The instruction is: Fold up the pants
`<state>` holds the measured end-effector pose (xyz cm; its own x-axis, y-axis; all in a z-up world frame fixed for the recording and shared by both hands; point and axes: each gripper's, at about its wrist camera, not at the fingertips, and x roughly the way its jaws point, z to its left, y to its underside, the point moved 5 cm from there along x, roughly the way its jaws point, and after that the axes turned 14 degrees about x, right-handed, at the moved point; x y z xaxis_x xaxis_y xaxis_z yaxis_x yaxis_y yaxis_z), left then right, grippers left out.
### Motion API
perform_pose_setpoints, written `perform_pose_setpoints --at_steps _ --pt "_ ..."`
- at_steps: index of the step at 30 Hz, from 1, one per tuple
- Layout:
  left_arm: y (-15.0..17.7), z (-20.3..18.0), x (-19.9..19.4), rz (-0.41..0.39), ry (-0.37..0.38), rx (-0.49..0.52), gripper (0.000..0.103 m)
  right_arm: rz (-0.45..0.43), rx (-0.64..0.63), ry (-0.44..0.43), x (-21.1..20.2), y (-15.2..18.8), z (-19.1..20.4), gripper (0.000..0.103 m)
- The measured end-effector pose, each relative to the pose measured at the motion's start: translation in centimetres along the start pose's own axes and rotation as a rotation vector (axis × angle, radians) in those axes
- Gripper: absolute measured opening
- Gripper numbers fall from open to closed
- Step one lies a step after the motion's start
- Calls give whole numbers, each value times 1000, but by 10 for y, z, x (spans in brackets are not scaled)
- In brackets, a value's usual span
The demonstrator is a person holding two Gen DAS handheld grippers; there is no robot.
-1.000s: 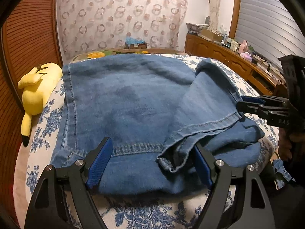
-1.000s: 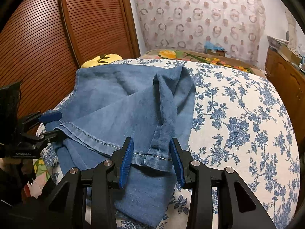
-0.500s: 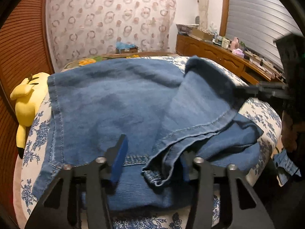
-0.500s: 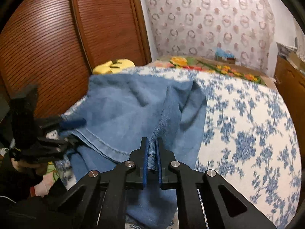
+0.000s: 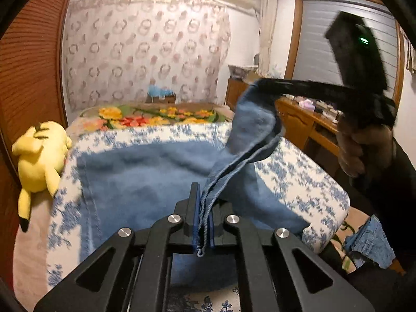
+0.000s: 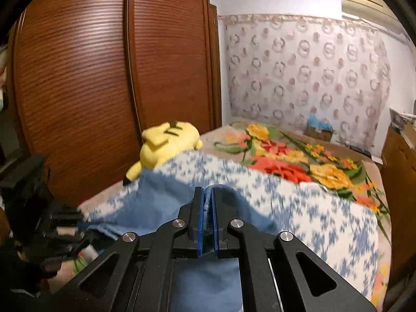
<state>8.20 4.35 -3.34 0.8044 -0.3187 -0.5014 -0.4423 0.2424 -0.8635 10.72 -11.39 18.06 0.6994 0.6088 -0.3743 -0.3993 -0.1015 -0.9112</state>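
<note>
Blue denim pants (image 5: 145,179) lie on a bed with a blue-flowered white cover (image 5: 299,171). My left gripper (image 5: 202,202) is shut on the hem edge of the pants, which rises in a taut strip. My right gripper (image 5: 262,85) shows in the left wrist view, raised above the bed and holding the other end of that edge. In the right wrist view the right gripper (image 6: 206,202) is shut on a fold of denim (image 6: 166,200). The left gripper (image 6: 65,223) shows at the lower left of that view, blurred.
A yellow plush toy (image 5: 41,153) lies at the bed's left edge, by the brown slatted wardrobe (image 6: 109,78). A flowered blanket (image 6: 293,161) covers the far end. A wooden dresser (image 5: 306,124) stands to the right. More denim (image 5: 369,244) lies on the floor at right.
Both grippers have closed on the pants' hem edge and lifted it off the bed. The lifted edge has moved up and toward the far end, and the views are blurred by motion.
</note>
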Motion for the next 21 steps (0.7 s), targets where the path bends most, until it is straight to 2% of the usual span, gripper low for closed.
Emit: perform_pose_setpoints --at_steps 4,10,15,21 --pt "-6 13 -20 -25 -20 -16 6 0 2 -42 14 -28 6 5" --pt "7 33 -33 -5 -59 -46 6 46 -58 -90 61 -41 30 5" --pt "38 52 -35 48 -92 -80 6 126 -78 -127 116 -41 44 5" --pt "88 73 -12 142 -92 -153 6 233 -104 -108 186 -29 54 5"
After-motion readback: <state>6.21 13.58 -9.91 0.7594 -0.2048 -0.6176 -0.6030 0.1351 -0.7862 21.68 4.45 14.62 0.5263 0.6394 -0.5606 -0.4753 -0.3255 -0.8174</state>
